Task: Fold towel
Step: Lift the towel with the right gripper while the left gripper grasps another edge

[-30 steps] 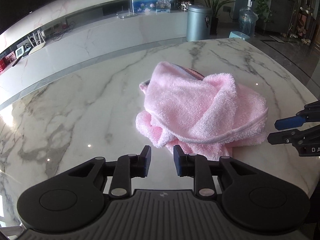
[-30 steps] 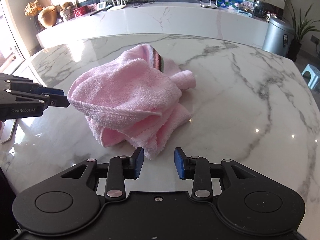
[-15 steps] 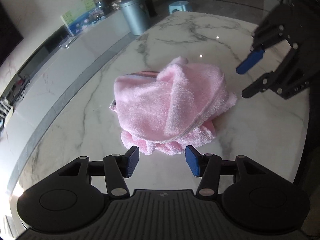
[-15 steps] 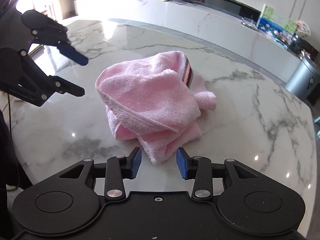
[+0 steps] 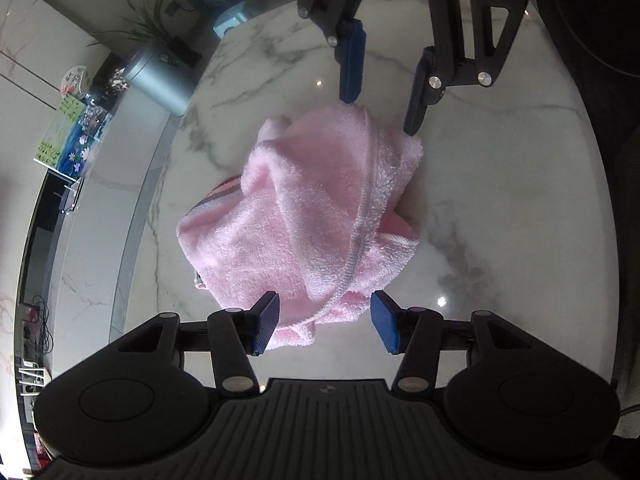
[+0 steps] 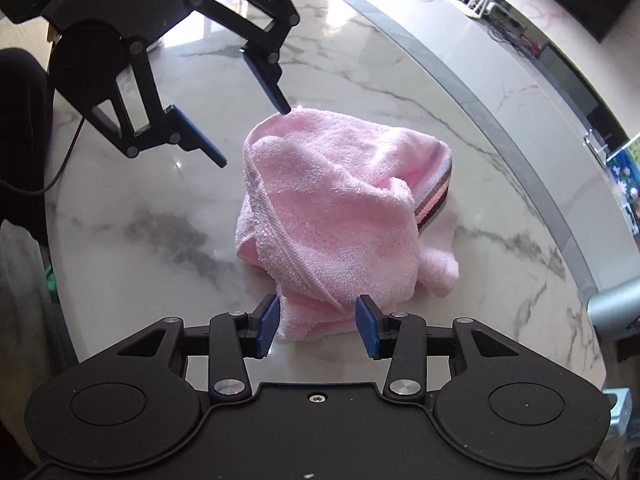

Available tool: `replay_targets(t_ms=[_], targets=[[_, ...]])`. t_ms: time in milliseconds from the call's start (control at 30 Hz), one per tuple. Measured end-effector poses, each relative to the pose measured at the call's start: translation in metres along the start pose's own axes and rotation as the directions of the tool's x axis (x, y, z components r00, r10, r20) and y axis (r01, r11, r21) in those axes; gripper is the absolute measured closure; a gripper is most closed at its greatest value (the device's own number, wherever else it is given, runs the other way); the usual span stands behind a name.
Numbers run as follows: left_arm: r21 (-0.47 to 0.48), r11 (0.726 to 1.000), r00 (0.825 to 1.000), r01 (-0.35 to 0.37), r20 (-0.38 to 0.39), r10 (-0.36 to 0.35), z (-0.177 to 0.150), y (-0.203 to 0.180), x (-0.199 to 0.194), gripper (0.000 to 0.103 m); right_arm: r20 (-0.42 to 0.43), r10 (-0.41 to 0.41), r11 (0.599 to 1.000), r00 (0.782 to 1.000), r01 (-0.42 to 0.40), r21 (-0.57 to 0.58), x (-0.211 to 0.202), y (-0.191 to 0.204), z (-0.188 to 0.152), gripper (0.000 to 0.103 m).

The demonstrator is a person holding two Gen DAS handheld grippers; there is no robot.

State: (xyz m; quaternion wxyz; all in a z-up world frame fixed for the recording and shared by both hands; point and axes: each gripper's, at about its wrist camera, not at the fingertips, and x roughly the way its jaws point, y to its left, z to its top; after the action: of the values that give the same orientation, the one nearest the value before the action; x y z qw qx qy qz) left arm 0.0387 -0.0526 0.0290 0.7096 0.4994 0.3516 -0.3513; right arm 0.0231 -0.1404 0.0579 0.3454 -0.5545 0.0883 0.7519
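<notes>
A crumpled pink towel (image 5: 316,216) with a striped band lies in a heap on the white marble table (image 5: 500,200); it also shows in the right wrist view (image 6: 340,208). My left gripper (image 5: 325,323) is open, its blue pads on either side of the heap's near edge. My right gripper (image 6: 318,326) is open, straddling the opposite edge of the heap. Each gripper shows in the other's view, open, at the far side of the towel: the right one (image 5: 380,92), the left one (image 6: 252,132). Neither holds cloth.
A grey metal bin (image 5: 160,80) stands on the floor beyond the table, with a potted plant (image 5: 148,28) behind it. A long marble counter (image 6: 540,92) runs past the table's curved edge. The table edge (image 6: 56,240) is close on the person's side.
Both grippers have risen and tilted to look down on the towel, swung to opposite sides of the heap, and opened wider. The towel has not moved.
</notes>
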Motion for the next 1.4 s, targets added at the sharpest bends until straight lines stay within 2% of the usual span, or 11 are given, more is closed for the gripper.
replay_targets(t_ms=[67,100,133,200,333,433,600,833,1133,1300,1400], targets=[[0.032,0.999,1.000,0.006,0.000,-0.006,0.001,0.001,0.007,0.059,-0.005,-0.002,0.999,1.000,0.002,-0.051,0.005,0.000,0.002,0.063],[0.039,0.999,1.000,0.011,0.000,-0.011,0.002,0.002,0.010,0.061,-0.008,0.002,0.998,1.000,-0.002,-0.061,0.007,-0.001,0.003,0.066],[0.041,0.999,1.000,0.012,-0.001,-0.012,0.003,0.002,0.012,0.064,-0.010,0.007,0.998,1.000,-0.007,-0.066,0.009,-0.002,0.004,0.071],[0.048,0.999,1.000,0.017,-0.003,-0.017,0.004,0.004,0.020,0.073,-0.012,0.015,0.998,1.000,-0.016,-0.059,0.012,-0.004,0.006,0.091],[0.028,0.999,0.999,0.035,-0.014,-0.034,0.004,0.011,0.023,0.091,-0.029,0.015,0.998,0.999,-0.017,-0.060,0.012,-0.007,0.008,0.097],[0.018,0.999,0.999,0.030,-0.020,-0.030,0.006,0.016,0.017,0.096,-0.037,0.026,0.997,0.999,-0.028,-0.068,0.004,-0.008,0.010,0.098],[0.008,1.000,1.000,-0.019,-0.019,0.019,0.014,0.028,-0.004,0.097,-0.020,-0.006,0.997,1.000,0.005,-0.073,-0.018,-0.013,0.020,0.098],[-0.014,0.993,0.993,-0.114,-0.013,0.113,0.027,0.039,-0.049,0.097,0.004,-0.098,0.992,0.995,0.098,-0.076,-0.065,-0.021,0.040,0.099],[-0.010,0.967,0.967,-0.256,-0.002,0.256,0.049,0.053,-0.112,0.098,0.051,-0.212,0.973,0.976,0.215,-0.080,-0.123,-0.022,0.058,0.102],[-0.016,0.949,0.949,-0.314,0.001,0.315,0.061,0.049,-0.139,0.098,0.102,-0.192,0.980,0.976,0.196,-0.035,-0.153,-0.018,0.060,0.101],[-0.029,0.940,0.941,-0.339,0.011,0.339,0.067,0.047,-0.153,0.098,0.112,-0.140,0.990,0.984,0.141,-0.004,-0.158,-0.008,0.054,0.100]])
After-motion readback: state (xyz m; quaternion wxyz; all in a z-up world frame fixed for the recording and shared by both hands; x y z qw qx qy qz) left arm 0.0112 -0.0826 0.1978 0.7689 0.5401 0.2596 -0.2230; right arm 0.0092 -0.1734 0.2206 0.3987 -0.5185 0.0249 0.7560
